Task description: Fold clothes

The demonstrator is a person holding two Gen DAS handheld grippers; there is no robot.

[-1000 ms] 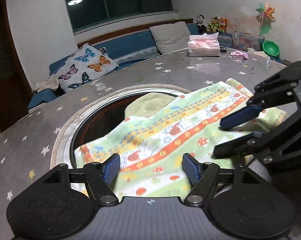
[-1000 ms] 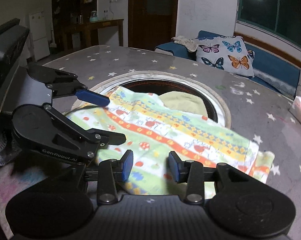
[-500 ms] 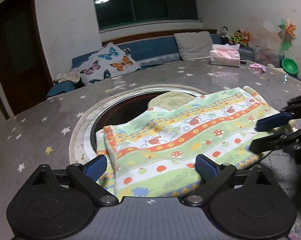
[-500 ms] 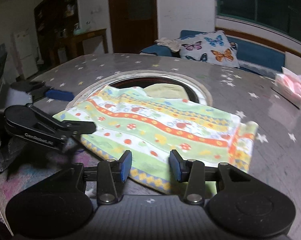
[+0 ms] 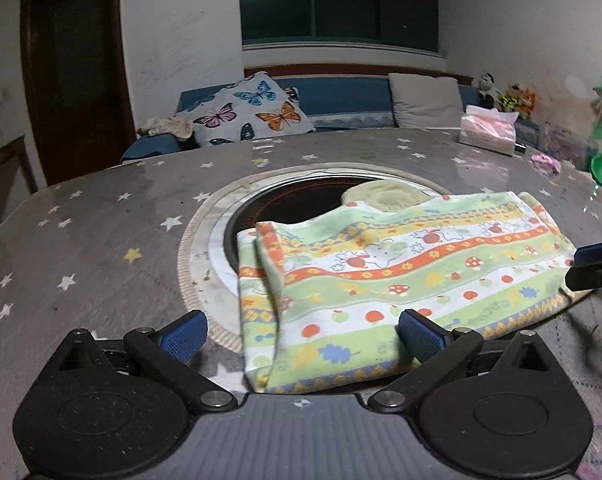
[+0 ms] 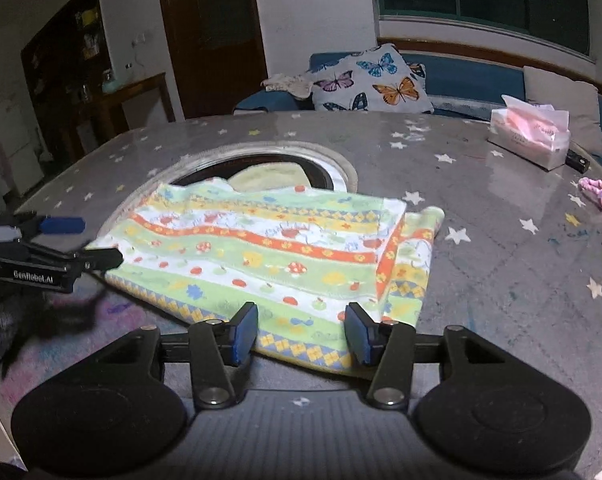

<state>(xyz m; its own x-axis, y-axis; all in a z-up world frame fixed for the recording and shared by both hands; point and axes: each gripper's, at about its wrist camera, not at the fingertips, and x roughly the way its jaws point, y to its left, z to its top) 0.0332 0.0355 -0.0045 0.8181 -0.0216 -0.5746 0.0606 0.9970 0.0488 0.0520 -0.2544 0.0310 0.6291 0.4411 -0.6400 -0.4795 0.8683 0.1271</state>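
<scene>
Blue-padded black left tongs [image 5: 300,330] sit nearest in the left wrist view, spread wide and pinching nothing, with the near hem of the striped green, orange and white printed cloth [image 5: 401,280] lying between and just beyond their 2 pads. From the right wrist view, the blue-padded black right tongs [image 6: 301,330] are likewise spread apart and empty, their pads either side of the cloth's near patterned border. The cloth [image 6: 277,252] lies flat on the grey star-printed desk [image 5: 101,232], folded over so that a second layer shows along 1 end, and its far part overhangs the round dark recess with a pale rim [image 5: 301,200] at the desk's middle. A pale yellow-green fabric piece [image 5: 385,196] lies in that recess, partly under the cloth's far edge. Each pair of tongs shows at the edge of the other's view, near opposite ends of the cloth. Farther across the desk stand a pink tissue pack [image 6: 531,136] and, near the edge, a small pink fabric scrap [image 6: 599,192]. Beyond the desk, a white butterfly-print cushion [image 5: 253,112] and a plain grey cushion [image 5: 425,100] rest on a blue bench seat [image 5: 341,92] below a dark window [image 5: 337,0].
</scene>
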